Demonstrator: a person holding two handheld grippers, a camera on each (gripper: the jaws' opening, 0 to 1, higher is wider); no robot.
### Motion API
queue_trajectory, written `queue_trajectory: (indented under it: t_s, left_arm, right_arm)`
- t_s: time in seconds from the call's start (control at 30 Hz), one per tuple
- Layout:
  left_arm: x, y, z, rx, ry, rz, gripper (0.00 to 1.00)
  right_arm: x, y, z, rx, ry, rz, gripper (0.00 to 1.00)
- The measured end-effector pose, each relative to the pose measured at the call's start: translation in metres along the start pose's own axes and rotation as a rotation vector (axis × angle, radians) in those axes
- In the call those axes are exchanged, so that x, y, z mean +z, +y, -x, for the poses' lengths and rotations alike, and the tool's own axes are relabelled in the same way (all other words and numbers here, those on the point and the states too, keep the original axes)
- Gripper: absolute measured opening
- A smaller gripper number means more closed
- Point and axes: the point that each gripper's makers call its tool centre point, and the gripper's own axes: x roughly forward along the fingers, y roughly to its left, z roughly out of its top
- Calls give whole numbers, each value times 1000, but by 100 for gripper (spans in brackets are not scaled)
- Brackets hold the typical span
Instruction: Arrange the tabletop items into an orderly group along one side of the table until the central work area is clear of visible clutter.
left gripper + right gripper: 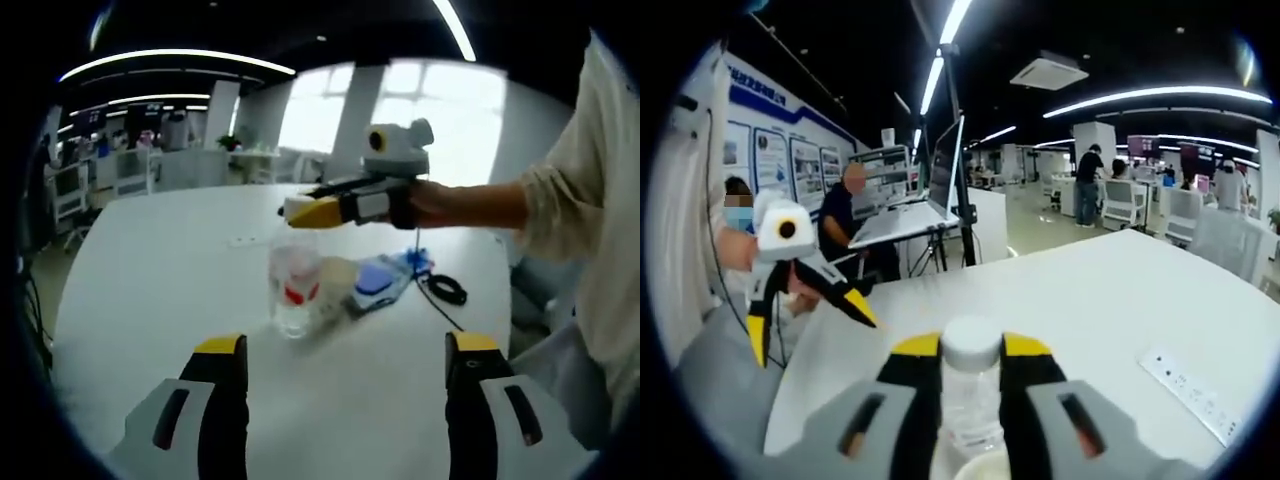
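Right gripper first: yellow-tipped jaws pressed on either side of the white cap of a clear plastic bottle with a red label, clamped at the neck. Same grip seen from the left gripper view, right gripper coming in horizontally from the right, tips meeting just above the clear plastic bottle with a red label. Bottle upright, long axis vertical, cap pointing up, base on the white tabletop. Just beside it on the right, a pale tan flat object, then a blue pouch-like item, a black coiled cable further right. Left gripper with jaws wide apart, nothing between them, low over the near table, well short of the bottle. In the right gripper view, left gripper off to the left, jaws spread, and a white power strip flat on the white tabletop to the right.
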Motion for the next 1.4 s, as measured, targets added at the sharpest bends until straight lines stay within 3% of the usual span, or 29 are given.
queue_trajectory:
  t_s: [0.83,1.33,1.4]
  left_arm:
    - [-3,-4,1,-4,12,-6,74]
    - [-1,-6,-2,-10,11,-9,72]
    - [-1,-6,-2,-10,12,-11,72]
  right_arm:
    - [-6,4,2,-2,-5,47,18]
    - [-8,6,6,13,-8,25,21]
    - [-6,6,7,9,-21,33,25]
